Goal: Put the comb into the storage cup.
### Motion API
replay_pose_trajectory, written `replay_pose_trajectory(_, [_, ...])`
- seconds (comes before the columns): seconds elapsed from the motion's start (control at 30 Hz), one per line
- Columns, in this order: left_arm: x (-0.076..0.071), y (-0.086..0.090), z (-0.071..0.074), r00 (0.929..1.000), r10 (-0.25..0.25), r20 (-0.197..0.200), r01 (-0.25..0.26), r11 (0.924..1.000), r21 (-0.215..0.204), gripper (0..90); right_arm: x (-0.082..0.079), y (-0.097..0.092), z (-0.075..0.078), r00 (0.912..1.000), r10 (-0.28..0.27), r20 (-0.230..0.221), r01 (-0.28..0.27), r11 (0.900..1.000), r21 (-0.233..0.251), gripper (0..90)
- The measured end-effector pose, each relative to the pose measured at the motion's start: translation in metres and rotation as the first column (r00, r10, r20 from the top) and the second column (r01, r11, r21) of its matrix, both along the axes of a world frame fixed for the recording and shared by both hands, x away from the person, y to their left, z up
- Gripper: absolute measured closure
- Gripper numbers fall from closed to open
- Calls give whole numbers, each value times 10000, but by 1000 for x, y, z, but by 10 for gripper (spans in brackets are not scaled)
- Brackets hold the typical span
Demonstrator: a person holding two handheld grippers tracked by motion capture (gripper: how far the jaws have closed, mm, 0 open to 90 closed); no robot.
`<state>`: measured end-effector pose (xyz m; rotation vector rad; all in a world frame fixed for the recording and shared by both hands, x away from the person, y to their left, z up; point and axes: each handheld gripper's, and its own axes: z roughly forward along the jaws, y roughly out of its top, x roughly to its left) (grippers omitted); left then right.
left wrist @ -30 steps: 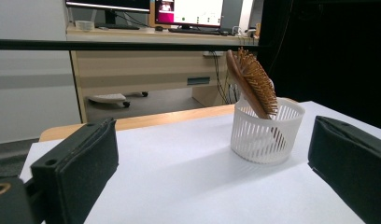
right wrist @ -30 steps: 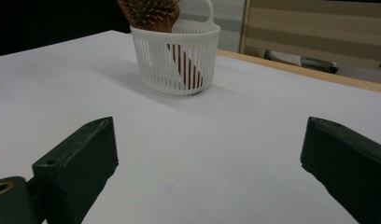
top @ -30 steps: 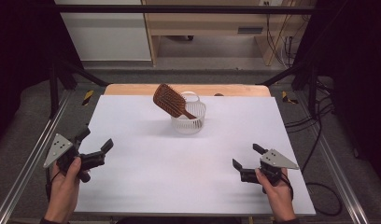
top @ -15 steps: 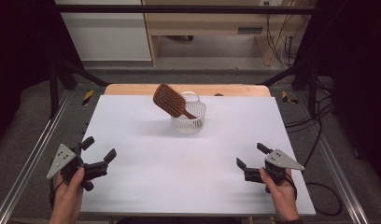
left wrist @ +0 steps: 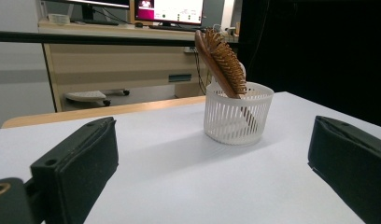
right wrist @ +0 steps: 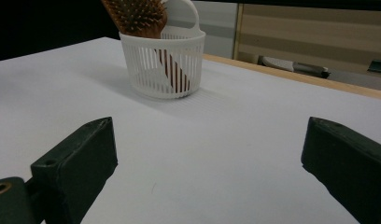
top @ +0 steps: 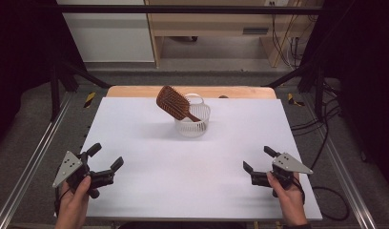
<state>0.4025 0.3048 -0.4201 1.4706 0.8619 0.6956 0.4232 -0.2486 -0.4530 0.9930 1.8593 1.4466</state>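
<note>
Hairbrush (top: 174, 103) leans in white basket (top: 192, 125); left tool (top: 105, 161), right tool (top: 257, 159) wide open, empty.

one hairbrush (top: 174, 103) (wooden), one basket (top: 192, 126), two grippers

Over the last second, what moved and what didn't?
Both hands drew back toward the near table edge: the left gripper moved nearer and slightly inward, the right gripper slightly nearer. Both jaws are open and hold nothing, as before. The hairbrush leans handle-down in the white basket exactly as it did, and the basket has not shifted on the table.
</note>
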Motion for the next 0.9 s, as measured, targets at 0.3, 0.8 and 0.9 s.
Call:
replay_pose_trajectory(0.3, [-6, -12, -6, 9997, -226, -8, 226, 9994, 247, 18, 0, 1, -1, 10000, 84, -9, -84, 10000, -20, 38])
replay_pose_trajectory(0.8, [0, -18, -25, 9981, -174, -596, 207, 9983, 550, 18, 2, 1, -4, 9997, 245, 8, -245, 9993, 296, 34])
replay_pose_trajectory(0.9, [1, -17, -26, 9981, -105, -610, 140, 9982, 575, 19, 2, 1, -4, 9997, 230, -32, -229, 9991, 353, 34])
